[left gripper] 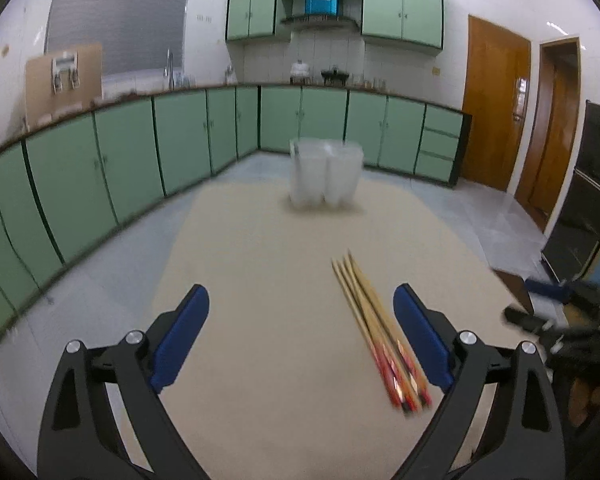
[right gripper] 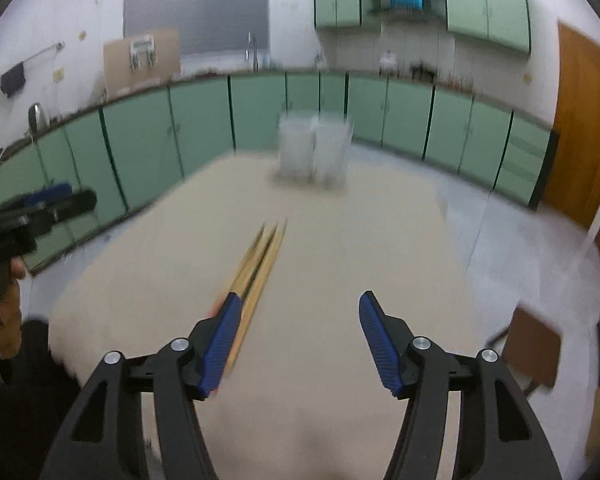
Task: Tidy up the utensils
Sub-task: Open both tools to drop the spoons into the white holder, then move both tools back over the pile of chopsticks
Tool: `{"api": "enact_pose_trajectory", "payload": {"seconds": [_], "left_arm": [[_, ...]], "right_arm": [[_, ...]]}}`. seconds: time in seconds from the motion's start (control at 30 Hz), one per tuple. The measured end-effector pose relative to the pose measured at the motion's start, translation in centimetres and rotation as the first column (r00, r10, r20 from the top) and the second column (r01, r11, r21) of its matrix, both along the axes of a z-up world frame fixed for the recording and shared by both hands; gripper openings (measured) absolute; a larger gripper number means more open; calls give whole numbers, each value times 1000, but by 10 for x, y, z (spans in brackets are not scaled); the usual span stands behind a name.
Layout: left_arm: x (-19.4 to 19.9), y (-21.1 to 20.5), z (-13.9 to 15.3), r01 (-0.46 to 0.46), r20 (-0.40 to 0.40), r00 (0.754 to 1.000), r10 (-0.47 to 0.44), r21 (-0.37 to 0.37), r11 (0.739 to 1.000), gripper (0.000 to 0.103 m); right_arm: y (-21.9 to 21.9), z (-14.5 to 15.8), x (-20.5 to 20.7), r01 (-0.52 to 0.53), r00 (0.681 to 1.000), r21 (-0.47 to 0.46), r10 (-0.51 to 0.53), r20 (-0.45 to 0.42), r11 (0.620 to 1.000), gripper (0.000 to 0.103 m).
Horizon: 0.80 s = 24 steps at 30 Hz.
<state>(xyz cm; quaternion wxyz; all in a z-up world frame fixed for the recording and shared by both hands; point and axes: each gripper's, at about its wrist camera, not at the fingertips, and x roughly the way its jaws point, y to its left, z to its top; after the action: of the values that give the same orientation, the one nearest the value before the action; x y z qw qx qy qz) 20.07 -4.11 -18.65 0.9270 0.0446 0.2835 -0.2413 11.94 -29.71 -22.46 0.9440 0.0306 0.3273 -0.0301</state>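
Left wrist view: both grippers spread and empty above a beige tabletop (left gripper: 260, 280) with chopsticks lying on it.

The left gripper (left gripper: 300, 336) has its jaws wide apart, the bundle of chopsticks (left gripper: 374, 328) flat on the tabletop just inside its right finger, tips toward the far edge. The right gripper (right gripper: 296, 336) is spread too, chopsticks (right gripper: 260, 256) passing under its left finger. A clear plastic holder (left gripper: 326, 172) stands near the far edge.

Left gripper (left gripper: 301, 300): fingers spread wide, nothing between them. Right gripper (right gripper: 300, 306): fingers apart, empty, angled downward.
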Motion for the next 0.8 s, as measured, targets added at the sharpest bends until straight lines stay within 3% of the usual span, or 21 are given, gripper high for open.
{"api": "enact_pose_trajectory", "payload": {"seconds": [0.1,0.2,0.47,0.67,0.8], "left_arm": [[-11,5,-25,0,-40,999,0,-1,1000,91],[-18,5,-42,3,-44,999,-2,27,1000,91],[-5,7,-62,8,-78,997,-6,18,1000,91],[-9,-13,-100,83,-168,984,-67,92,992,90],[-12,-34,-111,141,-183,976,-117,125,982,90]], "right_arm": [[15,-47,-4,-25,995,11,26,-95,1000,58],[26,-69,-1,-55,989,8,55,-139,998,57],[30,-81,7,-79,987,10,80,-139,997,57],[22,-80,8,-89,987,16,91,-135,996,57],[7,-79,5,-65,988,34,69,-137,997,57]]}}
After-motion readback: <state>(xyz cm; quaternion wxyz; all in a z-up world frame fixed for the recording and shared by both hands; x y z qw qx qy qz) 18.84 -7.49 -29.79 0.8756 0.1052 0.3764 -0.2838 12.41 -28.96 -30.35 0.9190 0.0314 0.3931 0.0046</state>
